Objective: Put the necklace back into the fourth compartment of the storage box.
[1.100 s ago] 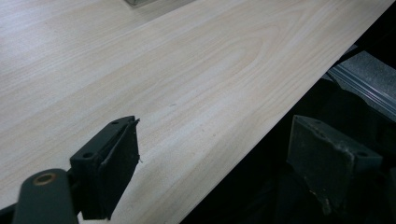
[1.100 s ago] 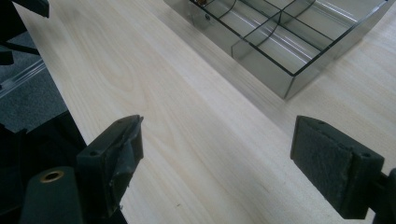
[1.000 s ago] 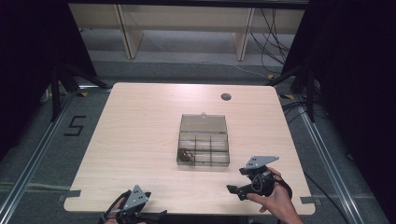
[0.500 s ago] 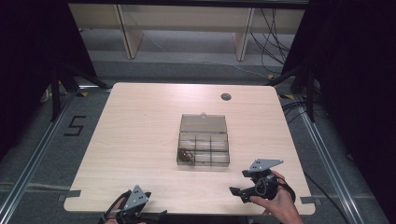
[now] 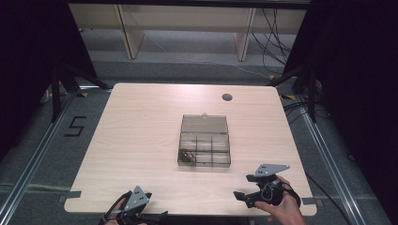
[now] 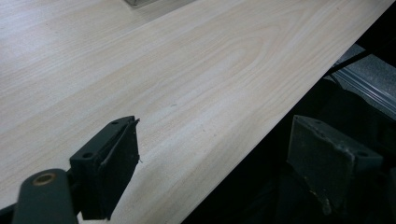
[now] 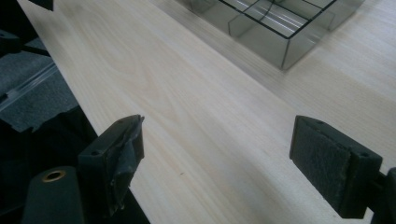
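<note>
A clear plastic compartment box (image 5: 204,148) sits mid-table with its lid (image 5: 204,124) folded back. Small dark pieces (image 5: 187,155) lie in its front-left cell. My right gripper (image 5: 241,197) hovers at the table's front right, held by a hand (image 5: 281,213), jaws pointing left and open. In the right gripper view the gripper (image 7: 217,119) is open over bare wood, with the box (image 7: 275,23) ahead and apart from it. My left gripper (image 5: 150,215) sits at the front-left edge. In the left gripper view the gripper (image 6: 215,123) is open and straddles the table's edge, holding nothing.
A round cable hole (image 5: 227,97) lies near the table's back right. Behind the table (image 5: 141,122) stand wooden shelf legs (image 5: 126,33) and loose cables (image 5: 272,37). A "5" mark (image 5: 75,126) is on the floor at left. Metal rails (image 5: 328,154) run beside the table.
My right gripper has drifted slightly right and toward the near edge. The left gripper and the box have stayed put.
</note>
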### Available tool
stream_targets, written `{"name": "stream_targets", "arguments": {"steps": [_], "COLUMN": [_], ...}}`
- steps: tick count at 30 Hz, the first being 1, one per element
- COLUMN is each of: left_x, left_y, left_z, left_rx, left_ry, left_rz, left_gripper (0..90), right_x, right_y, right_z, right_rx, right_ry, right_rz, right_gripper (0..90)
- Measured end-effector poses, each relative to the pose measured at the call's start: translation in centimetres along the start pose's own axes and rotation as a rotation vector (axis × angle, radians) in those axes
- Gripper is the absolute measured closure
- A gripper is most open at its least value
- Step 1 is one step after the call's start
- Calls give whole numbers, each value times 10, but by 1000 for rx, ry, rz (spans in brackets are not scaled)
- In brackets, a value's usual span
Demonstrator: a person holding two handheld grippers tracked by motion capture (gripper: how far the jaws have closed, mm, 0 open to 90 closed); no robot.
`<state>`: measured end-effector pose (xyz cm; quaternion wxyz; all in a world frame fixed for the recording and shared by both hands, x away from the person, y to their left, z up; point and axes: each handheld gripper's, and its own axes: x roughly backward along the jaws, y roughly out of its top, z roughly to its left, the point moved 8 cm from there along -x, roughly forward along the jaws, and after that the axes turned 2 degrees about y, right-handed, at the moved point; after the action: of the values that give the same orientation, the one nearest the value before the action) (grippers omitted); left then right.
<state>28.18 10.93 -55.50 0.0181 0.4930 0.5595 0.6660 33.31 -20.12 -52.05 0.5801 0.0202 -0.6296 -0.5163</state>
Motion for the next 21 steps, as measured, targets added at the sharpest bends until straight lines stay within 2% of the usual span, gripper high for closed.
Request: {"name": "stream_targets", "arguments": {"steps": [1,2,3,6,10,15,17,18,21], "left_x": [0,1,0,0,0,0,0,0,0], "left_y": [0,-1,-2,-2,-2,-1,-1,-2,-1], "left_z": [0,3,2,2,2,2,2,2,1], "left_rx": [0,-20,1,0,0,1,1,1,5], "left_ry": [0,14,14,15,15,15,15,15,10], "left_rz": [0,20,18,19,18,16,17,18,13], "left_gripper": [158,158,158,158,158,158,158,158,158], "right_x": [0,1,1,1,1,2,2,3,4], "right_y": [0,-1,-2,-4,-9,-13,-14,-14,-15], "right_z": [2,2,4,5,7,8,10,9,9], "right_rx": [-6,-3,-16,-1,-14,-1,-26,-6,-3], "right_ry": [6,7,11,8,8,6,11,6,-3], "right_rz": [-7,-11,-2,-7,-10,-16,-11,-17,-26], "right_gripper": [183,183,182,181,181,181,181,181,180]}}
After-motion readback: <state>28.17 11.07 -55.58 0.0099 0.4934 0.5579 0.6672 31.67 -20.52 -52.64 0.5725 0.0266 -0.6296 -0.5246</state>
